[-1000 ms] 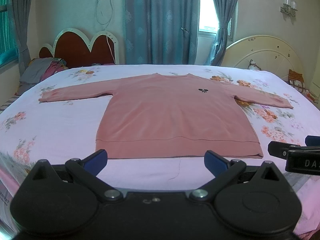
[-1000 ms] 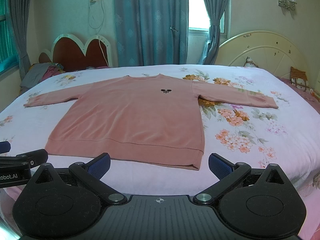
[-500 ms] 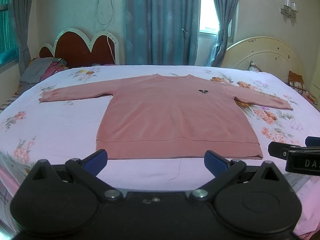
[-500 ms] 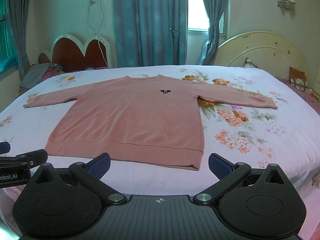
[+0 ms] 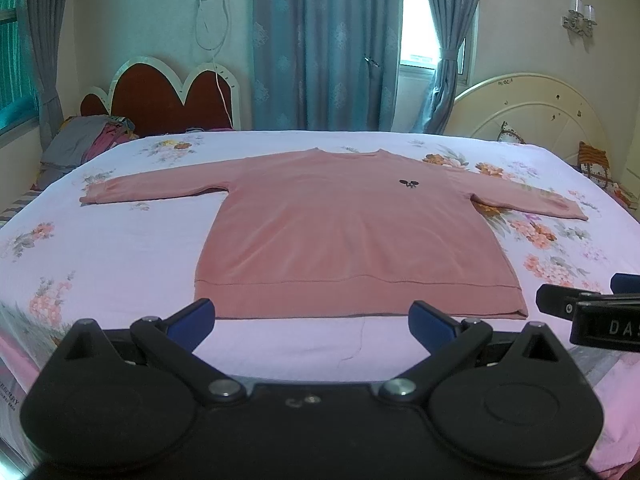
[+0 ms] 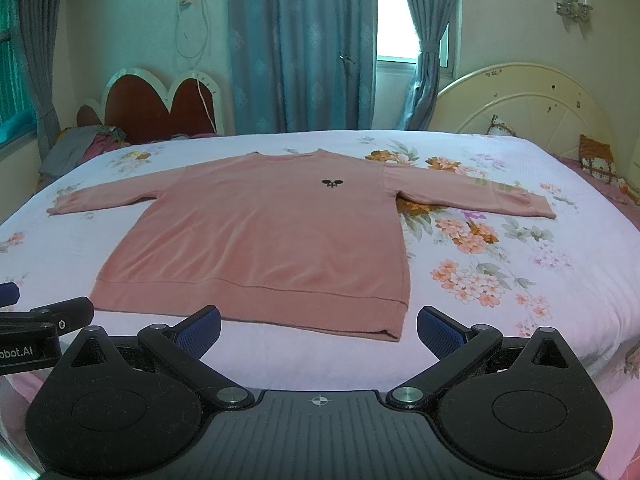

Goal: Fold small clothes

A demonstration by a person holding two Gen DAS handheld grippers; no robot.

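Observation:
A pink long-sleeved sweatshirt lies flat and face up on the bed, sleeves spread to both sides, hem toward me; it also shows in the right wrist view. A small black logo marks its chest. My left gripper is open and empty, just short of the hem. My right gripper is open and empty, near the hem's right corner. The right gripper's side shows at the edge of the left wrist view.
The bed has a white floral sheet. A pile of clothes lies at the far left by a red headboard. A cream headboard and cushions stand at the right. Blue curtains hang behind.
Both grippers have crept slightly forward toward the hem. Nothing else has moved.

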